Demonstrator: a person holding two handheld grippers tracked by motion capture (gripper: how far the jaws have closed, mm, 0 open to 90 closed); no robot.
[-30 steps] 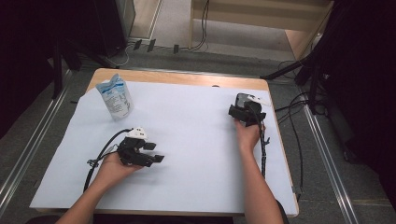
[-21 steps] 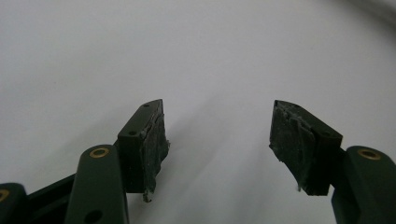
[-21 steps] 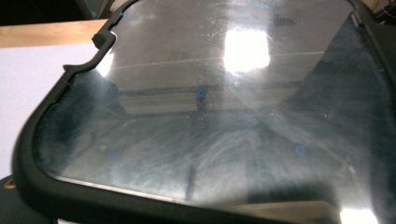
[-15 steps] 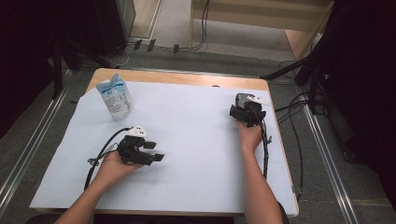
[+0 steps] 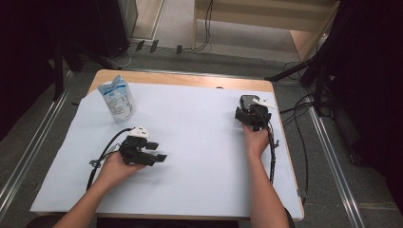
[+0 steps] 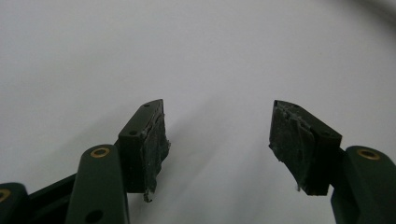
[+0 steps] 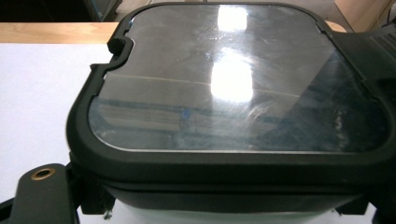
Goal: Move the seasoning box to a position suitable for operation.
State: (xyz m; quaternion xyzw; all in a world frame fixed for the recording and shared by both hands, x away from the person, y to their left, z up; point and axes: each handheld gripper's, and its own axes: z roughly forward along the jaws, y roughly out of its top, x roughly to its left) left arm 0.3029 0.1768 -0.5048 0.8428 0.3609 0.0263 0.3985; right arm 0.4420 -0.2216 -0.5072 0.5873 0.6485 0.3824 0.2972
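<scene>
My right gripper point(image 5: 248, 108) is at the far right of the white sheet point(image 5: 199, 142), held by a hand. Between its jaws sits a black square box with a glossy top point(image 7: 233, 88), seen small in the high view as a dark box point(image 5: 246, 100). The jaws have just been closing, and their pads point(image 7: 95, 200) rest against the box's sides. My left gripper point(image 5: 158, 151) lies low over the sheet at the near left and points right. Its jaws stand apart with bare sheet between the pads point(image 6: 149, 140).
A white and blue pouch point(image 5: 116, 99) stands upright at the sheet's far left corner. The wooden table edge point(image 5: 190, 78) shows beyond the sheet. Cables point(image 5: 272, 156) trail from the grippers along the person's forearms. Metal rails and dark stands flank the table.
</scene>
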